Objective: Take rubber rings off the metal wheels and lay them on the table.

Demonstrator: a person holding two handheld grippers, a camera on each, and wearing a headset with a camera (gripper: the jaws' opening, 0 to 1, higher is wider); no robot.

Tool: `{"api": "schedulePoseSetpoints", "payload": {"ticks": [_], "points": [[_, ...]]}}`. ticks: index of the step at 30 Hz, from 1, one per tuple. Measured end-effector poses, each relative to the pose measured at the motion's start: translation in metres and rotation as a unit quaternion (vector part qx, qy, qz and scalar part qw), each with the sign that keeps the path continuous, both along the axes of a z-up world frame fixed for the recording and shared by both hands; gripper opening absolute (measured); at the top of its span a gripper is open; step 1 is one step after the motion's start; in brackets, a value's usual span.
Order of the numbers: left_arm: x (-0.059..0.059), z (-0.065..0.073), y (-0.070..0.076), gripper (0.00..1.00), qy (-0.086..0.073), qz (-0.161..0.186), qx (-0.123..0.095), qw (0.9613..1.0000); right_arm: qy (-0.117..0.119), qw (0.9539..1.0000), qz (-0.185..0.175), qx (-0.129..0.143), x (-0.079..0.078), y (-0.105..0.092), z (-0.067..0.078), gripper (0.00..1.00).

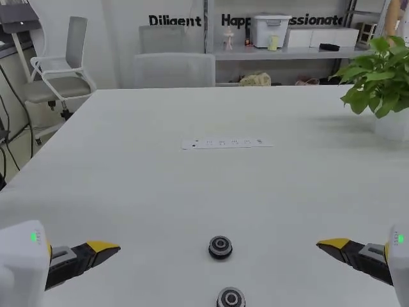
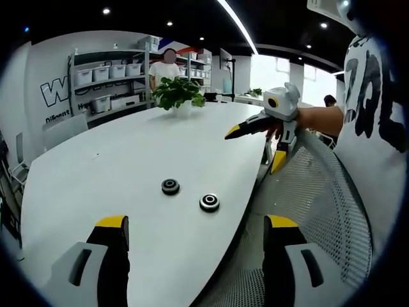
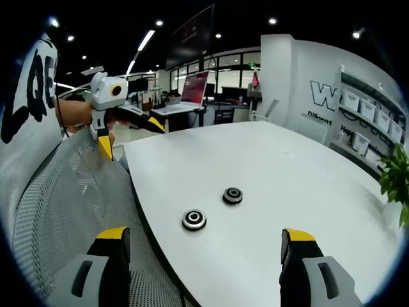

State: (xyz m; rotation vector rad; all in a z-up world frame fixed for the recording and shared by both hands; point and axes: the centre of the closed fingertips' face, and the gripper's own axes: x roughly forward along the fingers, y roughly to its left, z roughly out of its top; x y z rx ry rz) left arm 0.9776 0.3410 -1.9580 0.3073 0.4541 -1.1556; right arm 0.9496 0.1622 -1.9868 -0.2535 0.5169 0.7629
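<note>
Head view: left gripper (image 1: 102,248), right gripper (image 1: 332,245) (both wide open, empty)

left gripper (image 2: 197,222) spread wide, right gripper (image 3: 206,234) likewise

The head view looks from up high at the near side of the white table (image 1: 192,192). It faces forward and down, toward the shelves (image 1: 281,51) far off. The left gripper view sits low by that near side and looks across to the right gripper (image 2: 252,152). The right gripper view looks the other way, at the left gripper (image 3: 132,142). All three see the two wheels (image 1: 220,247), close by.
</note>
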Motion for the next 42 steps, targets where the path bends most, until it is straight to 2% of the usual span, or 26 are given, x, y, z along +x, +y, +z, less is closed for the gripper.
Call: {"api": "schedulePoseSetpoints", "payload": {"ticks": [20, 24, 26, 29, 42], "points": [[0.0, 0.0, -0.001, 0.83, 0.001, -0.001, 0.0, 1.0, -0.004, 1.0, -0.002, 0.004, 0.003, -0.002, 0.001, 0.97], [0.001, -0.001, -0.001, 0.83, 0.0, -0.002, 0.003, 1.0, -0.006, 1.0, -0.002, 0.006, 0.004, -0.003, 0.002, 0.96], [0.005, 0.0, 0.0, 0.85, -0.007, 0.004, 0.004, 1.0, -0.007, 1.0, -0.002, 0.006, 0.005, -0.003, 0.002, 0.96], [0.006, 0.0, 0.0, 0.84, -0.002, 0.002, 0.0, 1.0, -0.007, 1.0, -0.001, 0.006, 0.007, -0.003, 0.002, 0.96], [0.01, 0.003, -0.008, 0.83, -0.007, -0.012, 0.002, 0.9999, -0.013, 0.9999, 0.006, 0.002, 0.012, -0.002, 0.006, 0.95]]}}
